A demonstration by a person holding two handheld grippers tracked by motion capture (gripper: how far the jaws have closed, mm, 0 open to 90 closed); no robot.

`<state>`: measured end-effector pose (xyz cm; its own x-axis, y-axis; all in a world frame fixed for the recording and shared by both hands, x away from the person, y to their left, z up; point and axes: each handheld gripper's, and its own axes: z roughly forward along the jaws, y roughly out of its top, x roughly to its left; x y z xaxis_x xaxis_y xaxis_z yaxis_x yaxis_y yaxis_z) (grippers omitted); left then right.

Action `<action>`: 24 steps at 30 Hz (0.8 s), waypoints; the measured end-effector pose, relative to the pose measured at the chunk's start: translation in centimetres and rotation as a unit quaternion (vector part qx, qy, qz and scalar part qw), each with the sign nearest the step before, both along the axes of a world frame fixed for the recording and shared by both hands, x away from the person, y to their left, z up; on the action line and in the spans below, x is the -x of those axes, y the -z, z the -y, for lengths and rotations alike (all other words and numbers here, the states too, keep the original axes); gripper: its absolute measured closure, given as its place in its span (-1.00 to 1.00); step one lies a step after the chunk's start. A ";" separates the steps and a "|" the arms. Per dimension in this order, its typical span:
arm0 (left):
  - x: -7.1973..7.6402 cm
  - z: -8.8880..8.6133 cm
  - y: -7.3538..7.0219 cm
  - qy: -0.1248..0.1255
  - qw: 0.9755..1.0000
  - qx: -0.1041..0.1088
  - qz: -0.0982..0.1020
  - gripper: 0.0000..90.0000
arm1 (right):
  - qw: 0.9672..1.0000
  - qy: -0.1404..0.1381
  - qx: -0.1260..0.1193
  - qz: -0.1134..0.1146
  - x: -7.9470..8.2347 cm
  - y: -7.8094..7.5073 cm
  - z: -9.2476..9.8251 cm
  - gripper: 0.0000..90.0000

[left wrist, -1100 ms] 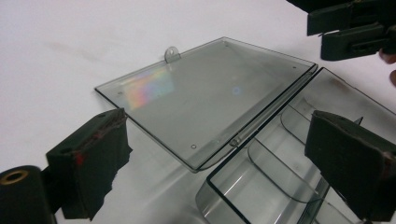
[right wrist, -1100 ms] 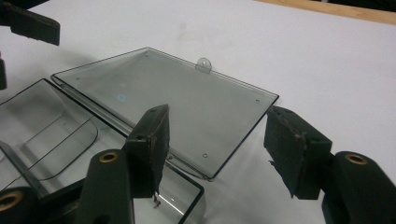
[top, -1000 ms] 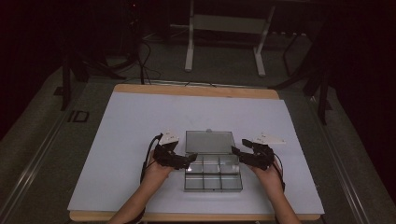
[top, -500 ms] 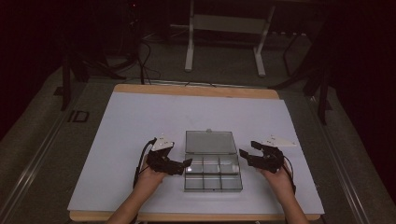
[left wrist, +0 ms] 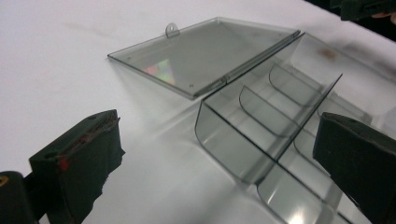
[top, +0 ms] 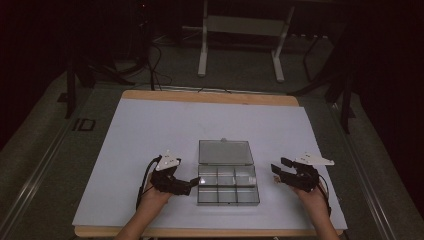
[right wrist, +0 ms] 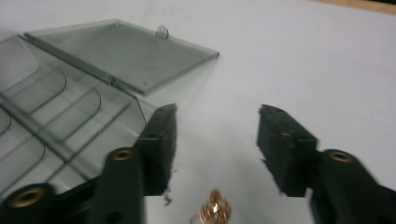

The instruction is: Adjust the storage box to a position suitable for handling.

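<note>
box: clear compartment box [top: 228,185] sits on the white table [top: 150,130], near the front edge, between my two grippers. Lid [top: 225,152] is flipped fully open and lies flat on the table behind the tray.
high view: gives the layout. Tray is split into six cells, two rows of three. My forearms come in from the bottom, one on each side of the box.
left gripper: left gripper [top: 194,182] is at the tray's left wall, tips right at it; from above I can't tell if they touch.
left gripper view: jaws are spread wide around the tray's near corner, one pad [left wrist: 77,161] outside over bare table, the other pad [left wrist: 357,158] over the cells. Neither pad presses on the wall, nothing pinched. The curved dividers [left wrist: 261,109] and the lid's small tab [left wrist: 172,30] show clearly here, and the hinge line too; the cells I can see look empty.
right gripper: right gripper [top: 278,170] is just beside the tray's right side, apart from it, gap visible from above.
right gripper view: jaws about half spread, have just been closing, nothing between them but bare table. Box is off to the left of the left jaw. A small gold, glittery thing [right wrist: 212,210] lies on the table at the bottom edge, between the jaws; too blurred to identify, and too small to pick out from above.
</note>
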<state>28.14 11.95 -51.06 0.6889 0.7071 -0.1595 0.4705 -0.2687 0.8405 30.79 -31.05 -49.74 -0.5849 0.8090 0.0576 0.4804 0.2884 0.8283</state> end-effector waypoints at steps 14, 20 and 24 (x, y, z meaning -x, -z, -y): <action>1.1 -1.1 1.2 -0.008 1.000 0.005 -0.002 -0.96 | 0.998 -0.009 0.053 -0.038 1.4 3.5 0.7 0.37; 1.2 -1.2 1.5 -0.012 1.000 0.006 0.002 -0.96 | 0.996 -0.010 0.076 -0.035 1.2 3.7 0.4 0.51; 1.3 -1.2 1.6 -0.012 1.000 0.004 0.001 -0.96 | 0.997 -0.002 0.073 -0.035 1.2 3.7 0.4 0.76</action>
